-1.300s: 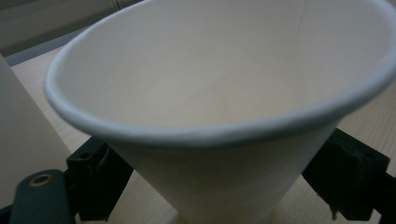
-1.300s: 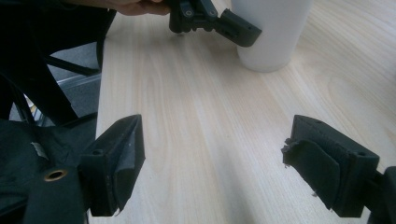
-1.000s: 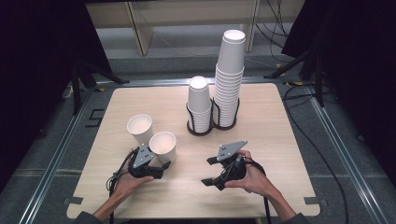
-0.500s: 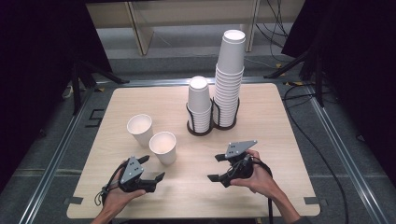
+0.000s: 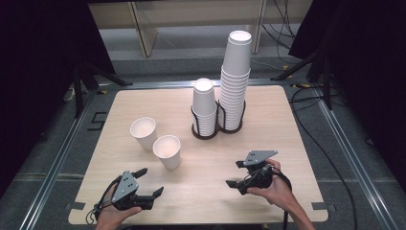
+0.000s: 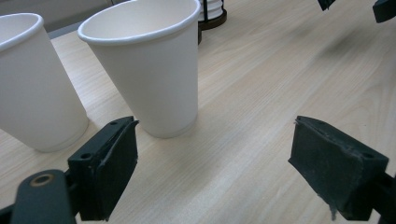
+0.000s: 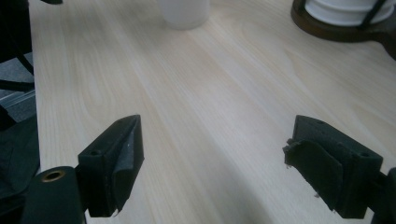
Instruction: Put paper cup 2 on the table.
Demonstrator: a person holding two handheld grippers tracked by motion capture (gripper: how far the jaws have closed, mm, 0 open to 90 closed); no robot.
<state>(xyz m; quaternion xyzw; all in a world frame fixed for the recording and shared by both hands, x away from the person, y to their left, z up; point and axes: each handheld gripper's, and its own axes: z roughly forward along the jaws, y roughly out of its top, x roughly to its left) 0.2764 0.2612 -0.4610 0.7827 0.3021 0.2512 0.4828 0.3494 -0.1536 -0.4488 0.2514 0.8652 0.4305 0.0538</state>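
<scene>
Two loose white paper cups stand upright on the wooden table (image 5: 287, 124): one (image 5: 143, 132) farther left, one (image 5: 167, 151) nearer me. My left gripper (image 5: 149, 181) hovers near the front edge, a short way back from the nearer cup, open with nothing between its jaws. In the left gripper view the nearer cup (image 6: 149, 65) and the other cup (image 6: 32, 84) stand just beyond the left gripper (image 6: 212, 158). My right gripper (image 5: 233, 173) is at the front right, open and empty. The right gripper (image 7: 212, 158) points across bare wood toward a cup base (image 7: 184, 11).
A dark two-ring holder (image 5: 210, 135) at mid-table carries a short cup stack (image 5: 204, 108) and a tall one (image 5: 235, 81). Its base (image 7: 345, 21) shows in the right gripper view. Metal rails (image 5: 57, 158) border the table. Cables lie on the floor at right.
My left gripper has drawn back from the nearer cup toward the front left edge. The right gripper has shifted a little to the right. Both cups stay put.
</scene>
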